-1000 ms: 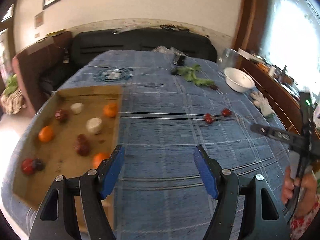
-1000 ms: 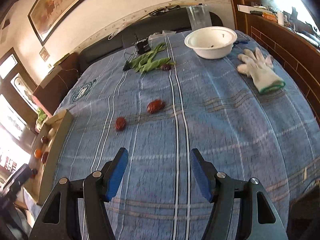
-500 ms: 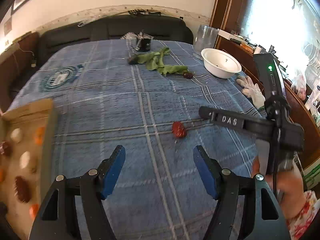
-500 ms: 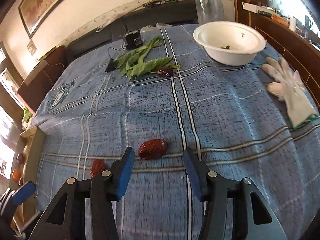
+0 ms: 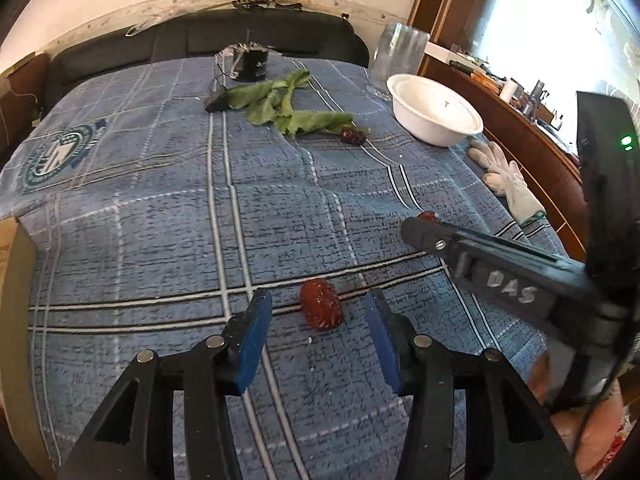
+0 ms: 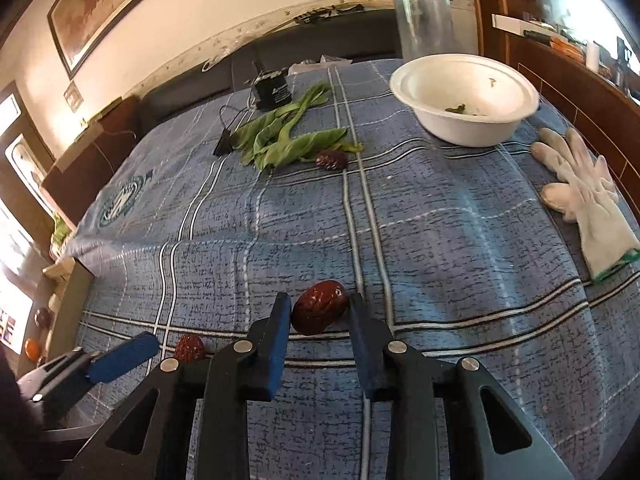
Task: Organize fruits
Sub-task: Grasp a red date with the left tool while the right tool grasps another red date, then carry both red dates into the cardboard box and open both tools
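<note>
Your left gripper (image 5: 316,320) is spread wide at the bottom centre of its view, holding nothing, with a red jujube (image 5: 321,309) lying on the blue plaid cloth (image 5: 160,220) between its blue pads, touching neither. Your right gripper (image 6: 318,314) is partly closed around a darker jujube (image 6: 319,312) low in its frame; the pads sit just beside the fruit, and you cannot tell whether they touch it. A third jujube (image 6: 331,159) rests beside the green leaves (image 6: 280,136) in the upper middle, left of the white bowl (image 6: 464,98).
</note>
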Action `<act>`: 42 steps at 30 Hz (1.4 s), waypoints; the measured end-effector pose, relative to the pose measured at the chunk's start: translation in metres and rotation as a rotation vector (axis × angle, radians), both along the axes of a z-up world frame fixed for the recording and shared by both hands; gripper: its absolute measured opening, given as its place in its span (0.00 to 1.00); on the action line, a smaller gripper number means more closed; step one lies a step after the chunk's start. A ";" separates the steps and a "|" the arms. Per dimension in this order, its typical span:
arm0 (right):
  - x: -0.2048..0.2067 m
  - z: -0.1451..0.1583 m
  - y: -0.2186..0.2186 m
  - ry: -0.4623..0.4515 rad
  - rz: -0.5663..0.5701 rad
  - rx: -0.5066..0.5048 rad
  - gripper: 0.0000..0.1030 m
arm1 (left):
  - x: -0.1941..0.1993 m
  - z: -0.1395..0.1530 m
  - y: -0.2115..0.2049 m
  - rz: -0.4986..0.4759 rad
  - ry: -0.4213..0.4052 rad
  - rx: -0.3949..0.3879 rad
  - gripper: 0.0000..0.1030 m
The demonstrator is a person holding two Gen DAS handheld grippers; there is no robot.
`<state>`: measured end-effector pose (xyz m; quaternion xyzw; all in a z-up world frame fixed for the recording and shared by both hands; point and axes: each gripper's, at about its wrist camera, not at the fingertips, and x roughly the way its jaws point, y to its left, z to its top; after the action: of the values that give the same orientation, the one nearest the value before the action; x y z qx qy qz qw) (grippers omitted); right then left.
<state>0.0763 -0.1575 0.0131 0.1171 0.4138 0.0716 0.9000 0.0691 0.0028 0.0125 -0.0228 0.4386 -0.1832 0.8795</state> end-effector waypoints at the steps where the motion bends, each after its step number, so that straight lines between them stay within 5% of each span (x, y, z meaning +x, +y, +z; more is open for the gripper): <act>1: -0.001 0.000 -0.002 0.001 -0.002 0.010 0.30 | 0.001 -0.003 -0.001 -0.007 0.006 0.000 0.42; 4: -0.004 0.002 -0.006 -0.004 -0.014 0.025 0.30 | 0.000 -0.003 -0.001 -0.023 -0.003 0.007 0.21; 17: -0.014 0.012 0.008 -0.069 0.020 0.023 0.30 | -0.004 0.014 0.039 0.072 -0.040 -0.094 0.21; 22: -0.026 0.021 0.029 -0.080 0.056 0.027 0.30 | -0.038 0.046 0.068 0.117 -0.075 -0.161 0.22; 31: -0.085 0.053 0.107 -0.120 0.249 0.055 0.31 | -0.127 0.070 0.183 0.333 -0.124 -0.132 0.22; 37: -0.118 0.054 0.192 -0.102 0.439 0.076 0.31 | -0.168 0.050 0.268 0.561 -0.087 -0.080 0.22; 42: -0.140 0.041 0.261 -0.079 0.572 0.052 0.31 | -0.179 0.029 0.300 0.639 -0.027 -0.052 0.22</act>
<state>-0.0636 0.1032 0.0544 0.0160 0.3925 0.3375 0.8555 -0.1099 0.3030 0.0413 -0.1795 0.3926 0.0906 0.8975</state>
